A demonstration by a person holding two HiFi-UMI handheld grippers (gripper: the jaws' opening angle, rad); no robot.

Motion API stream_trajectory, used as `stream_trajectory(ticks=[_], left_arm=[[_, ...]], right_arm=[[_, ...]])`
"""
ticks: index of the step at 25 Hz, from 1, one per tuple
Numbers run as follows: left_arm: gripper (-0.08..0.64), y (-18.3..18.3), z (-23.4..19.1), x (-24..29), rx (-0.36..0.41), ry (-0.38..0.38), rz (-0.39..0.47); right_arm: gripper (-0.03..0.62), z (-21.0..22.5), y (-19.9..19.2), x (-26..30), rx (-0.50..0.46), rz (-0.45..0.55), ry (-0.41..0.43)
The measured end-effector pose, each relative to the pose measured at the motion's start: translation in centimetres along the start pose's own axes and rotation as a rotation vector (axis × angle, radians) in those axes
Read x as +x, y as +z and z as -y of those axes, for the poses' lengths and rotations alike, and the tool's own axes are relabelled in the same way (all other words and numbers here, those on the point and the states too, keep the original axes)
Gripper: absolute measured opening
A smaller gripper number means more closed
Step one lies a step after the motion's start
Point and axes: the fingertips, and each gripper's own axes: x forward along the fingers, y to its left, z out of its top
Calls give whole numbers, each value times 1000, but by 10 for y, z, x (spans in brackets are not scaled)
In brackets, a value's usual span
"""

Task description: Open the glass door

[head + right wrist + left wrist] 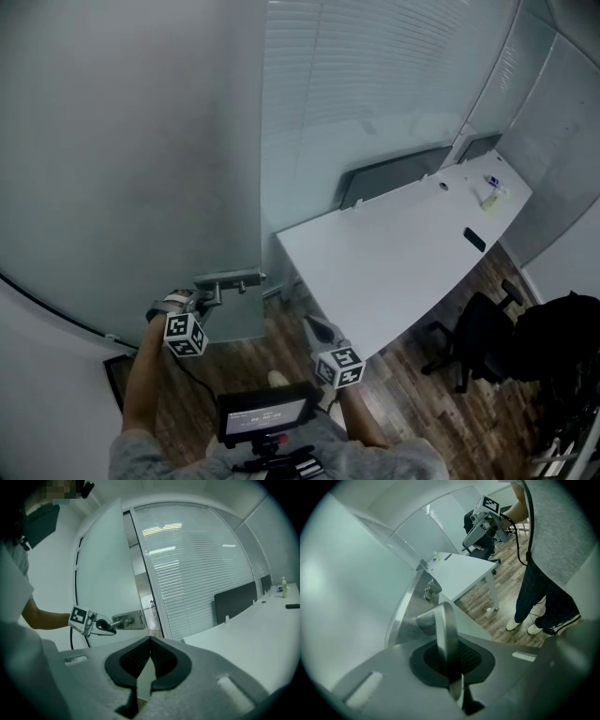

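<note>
head view: the left claw [217, 292] is clamped on the brushed-metal lever handle [234, 278] of the tall frosted glass door [131, 169], low down near the door's free edge. left gripper view confirms the grip: the handle [442, 620] runs between the two dark pads, which press on it from both sides. the right claw [315, 326] hangs clear of the door, above the brown wood-plank floor [272, 352] and just beside the near corner of the long white worktop [394, 253]. right gripper view: the right claw [150, 643] has its tips together with nothing between them. it points towards the door [101, 573] and towards the left claw [111, 626] on the handle. in that view a narrow gap shows between the door's edge and the fixed glass wall with white slatted blinds [197, 564]. at the worktop's far end lie a small black flat object [474, 239] and a small bottle [491, 193], well apart from both claws. a black office chair [469, 337] stands on the floor beside the worktop's right edge. the person's light shoes [520, 625] show in the left gripper view, near the worktop's leg.
</note>
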Motion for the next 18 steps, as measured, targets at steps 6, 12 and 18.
stream_trajectory(ticks=[6, 12, 18], left_arm=[[2, 7, 19, -12, 27, -2, 26], [2, 12, 38, -23, 61, 15, 56], [2, 14, 53, -38, 92, 16, 85]], right_arm=[[2, -27, -9, -25, -3, 13, -27], [2, -58, -25, -51, -8, 28, -53], [2, -89, -37, -77, -6, 52, -90]])
